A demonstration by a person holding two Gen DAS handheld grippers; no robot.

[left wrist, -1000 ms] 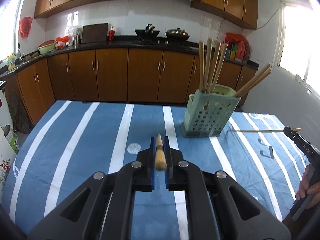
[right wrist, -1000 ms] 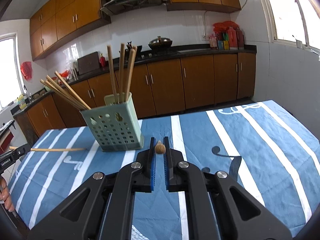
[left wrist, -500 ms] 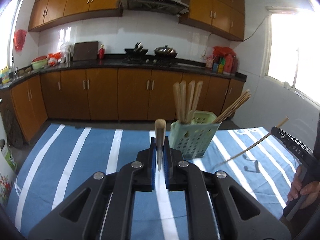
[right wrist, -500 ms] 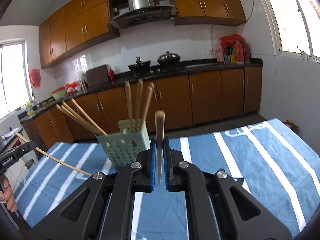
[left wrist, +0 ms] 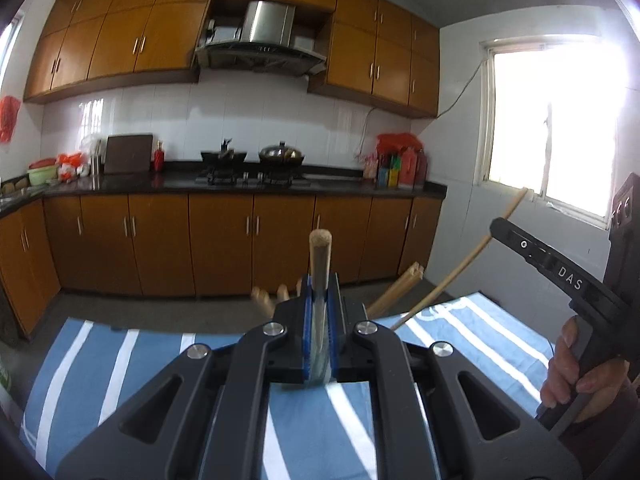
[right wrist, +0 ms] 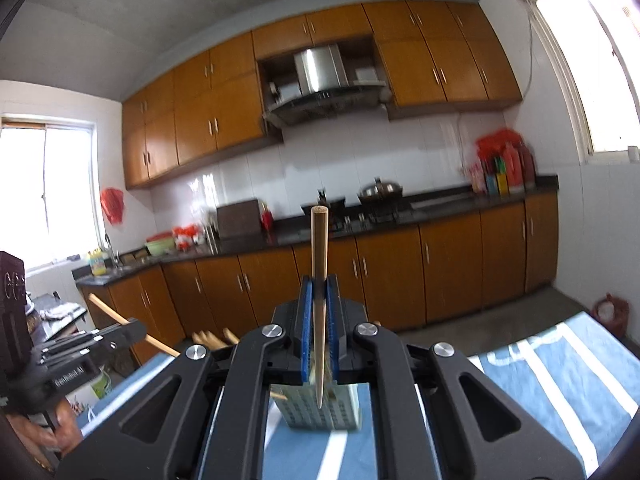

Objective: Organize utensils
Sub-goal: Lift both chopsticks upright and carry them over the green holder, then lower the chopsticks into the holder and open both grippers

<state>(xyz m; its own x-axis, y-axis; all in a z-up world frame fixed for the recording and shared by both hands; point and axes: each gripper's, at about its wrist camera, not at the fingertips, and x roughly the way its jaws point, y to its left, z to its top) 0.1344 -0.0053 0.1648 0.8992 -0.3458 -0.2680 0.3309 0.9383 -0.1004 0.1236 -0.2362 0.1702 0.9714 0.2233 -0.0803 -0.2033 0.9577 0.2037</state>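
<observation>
- Kitchen background: orange-brown wall cupboards [left wrist: 120, 44] run across the top of both views, a steel range hood [left wrist: 264, 36] sits upper centre, and a dark worktop [left wrist: 120, 184] carries a hob with a lidded wok [left wrist: 281, 154].
- Low in both frames lies the desk [left wrist: 472, 332], covered by a blue cloth with white stripes.
- Left wrist view: the left hand-held gripper [left wrist: 320, 312] is clamped tight on a wooden chopstick [left wrist: 320, 252], which stands nearly upright at frame centre, its blunt end topmost.
- Behind that gripper's body, tips of other chopsticks [left wrist: 400, 286] peek out; their holder is hidden in this view.
- At the right edge of the same view, a hand [left wrist: 576, 372] grips the handle of the right hand-held gripper [left wrist: 496, 226], from which a second chopstick [left wrist: 460, 268] slants from lower left to upper right.
- Right wrist view: the right hand-held gripper is closed on this second chopstick, which stands upright at centre, pointed end down.
- Below it, through the gripper frame, the pale green utensil basket [right wrist: 320, 408] stands on the desk, partly hidden.
- At the lower left of that view the left hand-held gripper appears with its slanted chopstick.
</observation>
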